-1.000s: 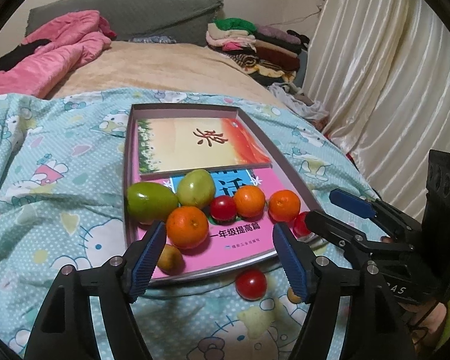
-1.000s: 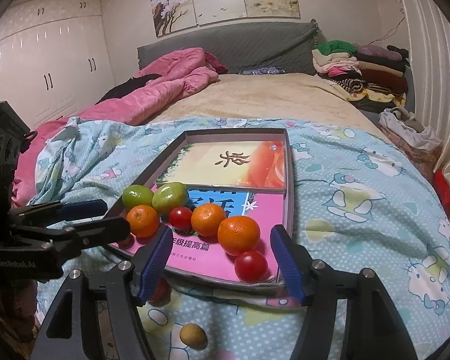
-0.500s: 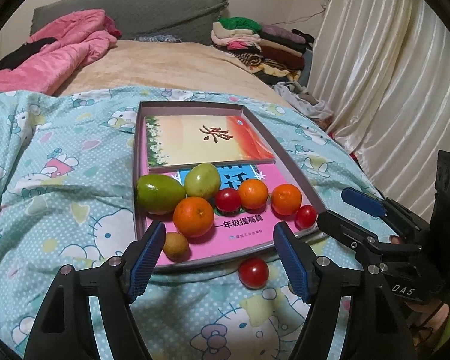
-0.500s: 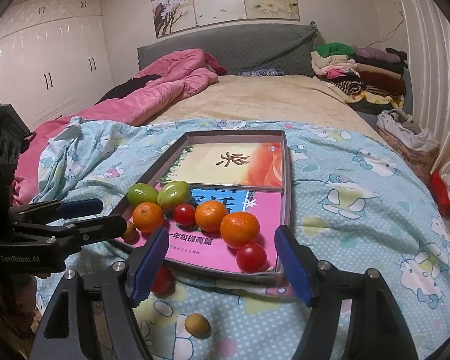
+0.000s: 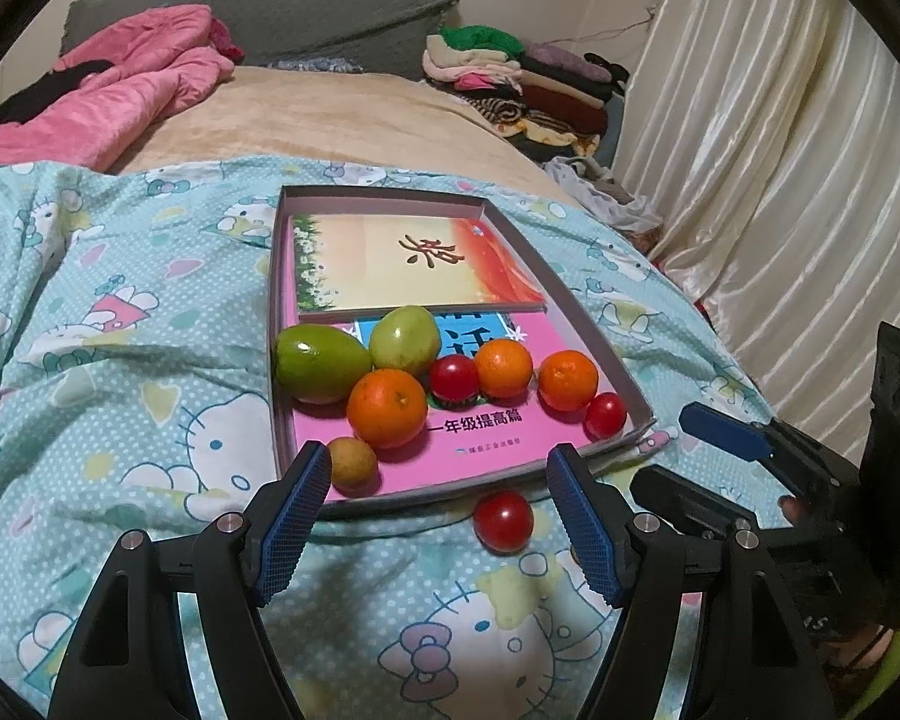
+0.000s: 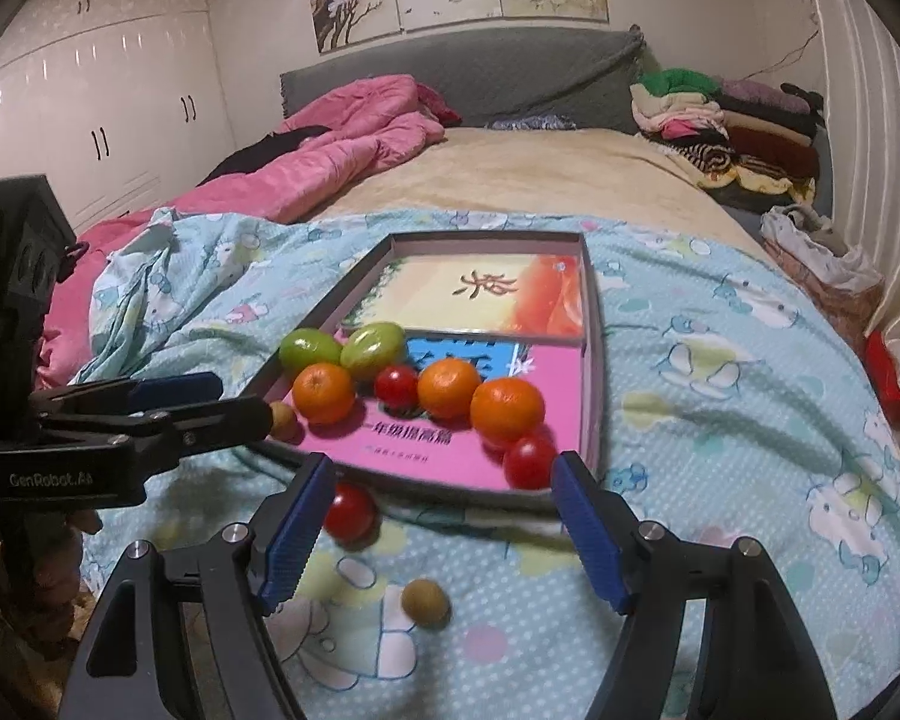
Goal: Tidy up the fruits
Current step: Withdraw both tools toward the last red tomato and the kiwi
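Note:
A shallow grey box [image 5: 594, 330] [image 6: 591, 360] lies on the bed, holding two books and a row of fruit: two green fruits [image 5: 321, 363], three oranges [image 5: 387, 408], two red tomatoes [image 5: 455, 377] and a small brown fruit [image 5: 353, 465]. A red tomato [image 5: 503, 521] [image 6: 348, 511] lies on the blanket in front of the box. Another small brown fruit [image 6: 426, 601] lies nearer. My left gripper [image 5: 441, 504] is open and empty, just before the box. My right gripper [image 6: 444, 528] is open and empty, above the loose fruit.
The box sits on a blue cartoon-print blanket [image 5: 120, 408]. A pink quilt [image 6: 342, 138] and folded clothes [image 6: 720, 120] lie at the bed's far end. Curtains [image 5: 780, 150] hang on the right. Each gripper shows in the other's view [image 6: 150, 414].
Both grippers have drawn back from the box toward me, so the box and fruit look farther away. The loose tomato and brown fruit now show fully. Nothing was picked up.

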{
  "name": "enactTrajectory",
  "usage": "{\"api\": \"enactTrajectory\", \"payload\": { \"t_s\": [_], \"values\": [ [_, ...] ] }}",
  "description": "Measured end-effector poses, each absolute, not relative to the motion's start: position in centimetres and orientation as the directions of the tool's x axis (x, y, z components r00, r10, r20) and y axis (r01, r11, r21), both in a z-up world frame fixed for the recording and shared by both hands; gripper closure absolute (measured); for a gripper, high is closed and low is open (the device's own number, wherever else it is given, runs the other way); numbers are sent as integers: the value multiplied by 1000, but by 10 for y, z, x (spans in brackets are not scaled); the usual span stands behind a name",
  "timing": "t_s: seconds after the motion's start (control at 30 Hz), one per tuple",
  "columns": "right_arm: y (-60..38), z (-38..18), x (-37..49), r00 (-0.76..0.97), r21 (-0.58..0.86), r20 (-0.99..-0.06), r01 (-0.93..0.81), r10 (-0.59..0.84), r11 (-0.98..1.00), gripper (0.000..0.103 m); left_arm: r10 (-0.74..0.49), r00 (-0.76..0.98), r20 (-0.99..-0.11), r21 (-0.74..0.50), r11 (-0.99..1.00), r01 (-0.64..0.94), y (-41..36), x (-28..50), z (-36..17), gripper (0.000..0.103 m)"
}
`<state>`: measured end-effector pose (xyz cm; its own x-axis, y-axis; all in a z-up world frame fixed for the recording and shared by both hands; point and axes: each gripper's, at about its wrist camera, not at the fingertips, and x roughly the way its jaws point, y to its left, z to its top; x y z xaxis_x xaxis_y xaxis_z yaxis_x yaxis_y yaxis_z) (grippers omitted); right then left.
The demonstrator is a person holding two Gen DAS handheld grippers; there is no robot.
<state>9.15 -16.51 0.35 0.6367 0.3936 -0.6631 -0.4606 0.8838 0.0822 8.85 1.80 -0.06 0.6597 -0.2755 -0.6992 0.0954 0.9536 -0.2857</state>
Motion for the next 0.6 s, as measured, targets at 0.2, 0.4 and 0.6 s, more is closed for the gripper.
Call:
{"api": "enactTrajectory", "payload": {
  "t_s": [0.2,0.4,0.6],
  "values": [
    [-164,5,82,631,81,-672,-458,388,885,29,-271,657,-704,-276,956,99,15,83,0,27],
    [-162,-1,77,600,87,-707,-451,375,888,29,-265,647,-715,-261,960,104,11,80,0,27],
    [-161,-6,76,582,94,-724,-450,371,888,29,-266,636,-724,-247,961,121,5,79,-3,27]
  ]
}}
